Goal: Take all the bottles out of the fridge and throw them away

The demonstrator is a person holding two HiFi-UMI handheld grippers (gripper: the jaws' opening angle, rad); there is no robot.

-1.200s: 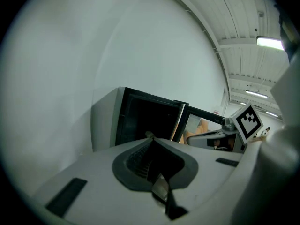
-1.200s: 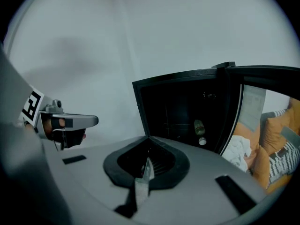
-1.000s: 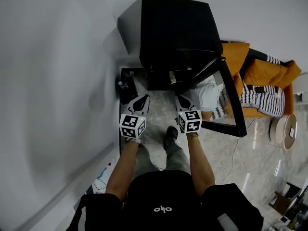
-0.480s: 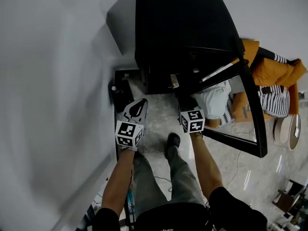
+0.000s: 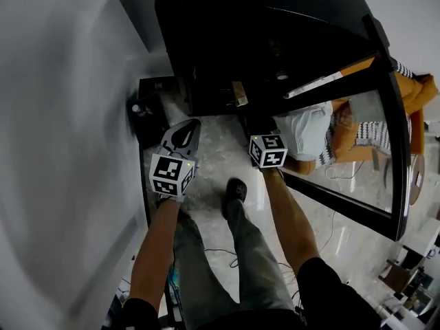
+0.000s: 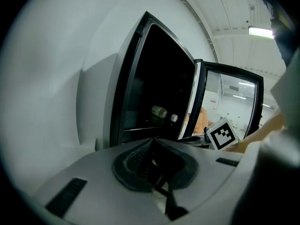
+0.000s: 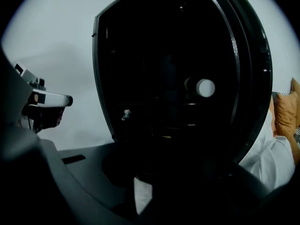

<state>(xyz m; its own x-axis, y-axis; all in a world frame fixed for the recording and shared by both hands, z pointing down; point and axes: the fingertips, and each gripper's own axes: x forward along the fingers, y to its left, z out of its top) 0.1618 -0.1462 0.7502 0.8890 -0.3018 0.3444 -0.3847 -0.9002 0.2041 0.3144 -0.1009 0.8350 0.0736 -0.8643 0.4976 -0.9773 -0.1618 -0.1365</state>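
Bottles (image 6: 159, 111), one or perhaps two in the dark, are seen lying on a shelf inside the open fridge (image 5: 275, 19). Left gripper (image 5: 185, 133) and right gripper (image 5: 256, 130), both clenched and empty, have been lowered toward it; nothing is removed yet.

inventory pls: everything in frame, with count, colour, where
Small black fridge: one, black, against the white wall.
Glass fridge door: one, black frame, swung open to the right.
White-capped bottle: at least one, lying on a shelf inside the fridge.
Orange sofa: one, beyond the door.
Dark object: one, on the floor left of the fridge, unidentifiable.
Grey marbled floor: in front of the fridge.
Left gripper: one, grey, shut, empty, aimed at the fridge.
Right gripper: one, dark, shut, empty, aimed at the fridge.
Bare forearms: two.
Black shoe: one.
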